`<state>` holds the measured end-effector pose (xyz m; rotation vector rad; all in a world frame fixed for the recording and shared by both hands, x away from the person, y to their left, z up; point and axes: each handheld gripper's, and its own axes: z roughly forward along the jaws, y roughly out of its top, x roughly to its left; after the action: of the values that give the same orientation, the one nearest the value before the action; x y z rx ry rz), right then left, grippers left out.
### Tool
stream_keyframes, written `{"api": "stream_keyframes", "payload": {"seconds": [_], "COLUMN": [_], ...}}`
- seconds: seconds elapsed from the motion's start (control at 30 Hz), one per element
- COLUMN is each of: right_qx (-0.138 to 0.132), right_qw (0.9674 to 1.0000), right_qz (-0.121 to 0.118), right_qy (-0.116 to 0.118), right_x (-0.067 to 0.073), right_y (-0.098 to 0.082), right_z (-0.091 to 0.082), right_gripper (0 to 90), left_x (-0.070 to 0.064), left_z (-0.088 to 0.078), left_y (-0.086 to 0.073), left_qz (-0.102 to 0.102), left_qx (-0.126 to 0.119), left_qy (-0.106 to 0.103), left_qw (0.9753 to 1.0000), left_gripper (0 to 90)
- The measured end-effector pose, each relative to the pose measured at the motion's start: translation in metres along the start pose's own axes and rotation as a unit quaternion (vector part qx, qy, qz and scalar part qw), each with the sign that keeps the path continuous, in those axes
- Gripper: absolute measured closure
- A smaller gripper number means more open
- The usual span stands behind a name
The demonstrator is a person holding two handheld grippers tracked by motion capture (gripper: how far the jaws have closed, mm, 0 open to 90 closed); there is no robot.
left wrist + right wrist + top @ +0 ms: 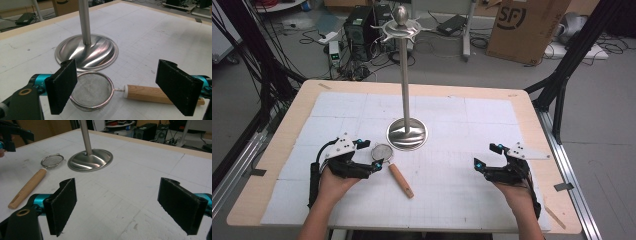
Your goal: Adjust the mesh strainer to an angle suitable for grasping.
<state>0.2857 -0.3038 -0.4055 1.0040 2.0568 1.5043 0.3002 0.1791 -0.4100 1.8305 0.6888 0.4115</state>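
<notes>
The left hand-held gripper point(371, 156) sat low over the white tabletop point(462, 200), and its two black jaws were spread wide with nothing pinched between them. The little strainer point(91, 91) lay flat on the tabletop right in front of this hand-held gripper. Its round wire bowl sat just past the left jaw, close to it. Its wooden handle point(150, 93) ran off toward the right jaw and went behind it. I could not tell if the jaws touched the strainer.

Just beyond the strainer's bowl stood a shiny metal stand point(406, 132). Its round foot almost met the rim of the bowl, and its tall pole went straight up.

The right hand-held gripper point(488, 155) was well apart from the strainer, on the other side of the tabletop. Its jaws were spread wide too, with only bare tabletop between them. From there, the strainer and the stand lay far ahead and off to the left.
</notes>
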Motion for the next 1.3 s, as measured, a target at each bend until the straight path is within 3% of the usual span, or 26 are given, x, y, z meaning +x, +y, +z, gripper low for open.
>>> {"api": "stream_keyframes", "payload": {"seconds": [0.6, 0.8, 0.97, 1.1, 1.3], "right_qx": [0.009, 0.014, 0.014, 0.016, 0.016], "right_qw": [1.0000, 0.9999, 0.9999, 0.9998, 0.9998], "right_qz": [0.004, 0.005, 0.005, 0.007, 0.009], "right_qy": [0.001, 0.001, 0.002, 0.002, 0.004], "right_x": [0.000, 0.000, 0.000, 0.000, 0.000], "right_y": [-0.002, -0.003, -0.003, -0.003, -0.003], "right_z": [0.003, 0.005, 0.004, 0.005, 0.005], "right_gripper": [14.6, 14.6, 14.7, 14.7, 14.6], "left_x": [-0.008, -0.012, -0.016, -0.024, -0.030], "left_z": [0.006, 0.011, 0.016, 0.022, 0.029], "left_y": [-0.001, -0.003, -0.005, -0.009, -0.013], "left_qz": [0.016, 0.025, 0.038, 0.065, 0.065], "left_qx": [0.016, 0.034, 0.056, 0.083, 0.122], "left_qy": [-0.016, -0.034, -0.055, -0.086, -0.111], "left_qw": [0.9996, 0.9985, 0.9962, 0.9906, 0.9841], "left_gripper": [23.1, 34.0, 49.3, 63.2, 80.6]}}
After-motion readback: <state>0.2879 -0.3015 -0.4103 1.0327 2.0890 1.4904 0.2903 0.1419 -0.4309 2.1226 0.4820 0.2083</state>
